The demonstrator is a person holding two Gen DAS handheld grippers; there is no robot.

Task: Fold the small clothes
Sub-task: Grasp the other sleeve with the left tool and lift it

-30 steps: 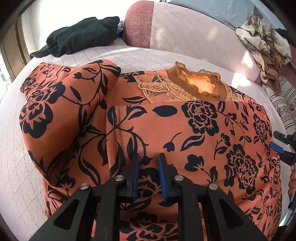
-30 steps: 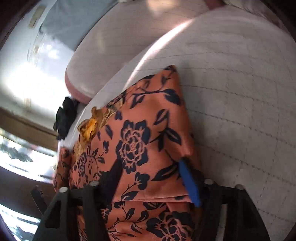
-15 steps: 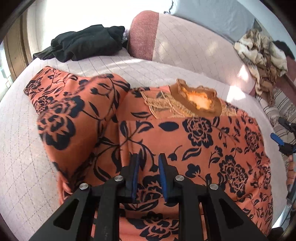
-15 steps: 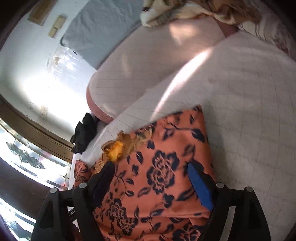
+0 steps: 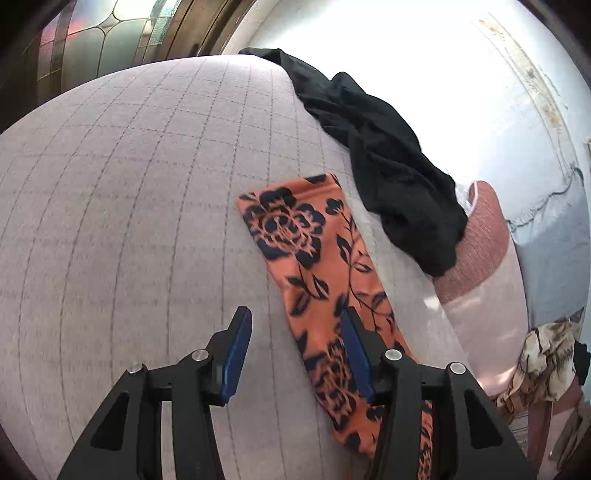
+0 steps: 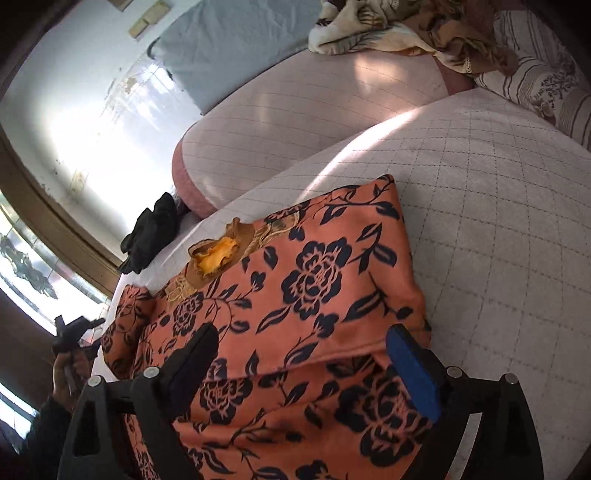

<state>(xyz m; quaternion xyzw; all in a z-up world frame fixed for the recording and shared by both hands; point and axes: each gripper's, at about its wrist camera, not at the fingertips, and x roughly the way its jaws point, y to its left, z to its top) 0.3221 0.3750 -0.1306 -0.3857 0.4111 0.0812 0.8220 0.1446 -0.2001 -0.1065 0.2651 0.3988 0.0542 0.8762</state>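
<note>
Blouse [image 6: 295, 295] lower hem cut off behind right gripper [image 6: 306, 354]

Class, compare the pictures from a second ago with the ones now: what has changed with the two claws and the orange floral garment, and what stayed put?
The left claw has opened, let go of the orange floral garment and swung left toward its outstretched sleeve. The right claw, open, has backed away from the folded edge it was straddling. Unchanged: the garment's fold, the black clothing and the patterned blanket.

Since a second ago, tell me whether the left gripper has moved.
Yes. The left gripper has opened and swung left off the orange floral top, toward its spread-out sleeve near the black garment.
</note>
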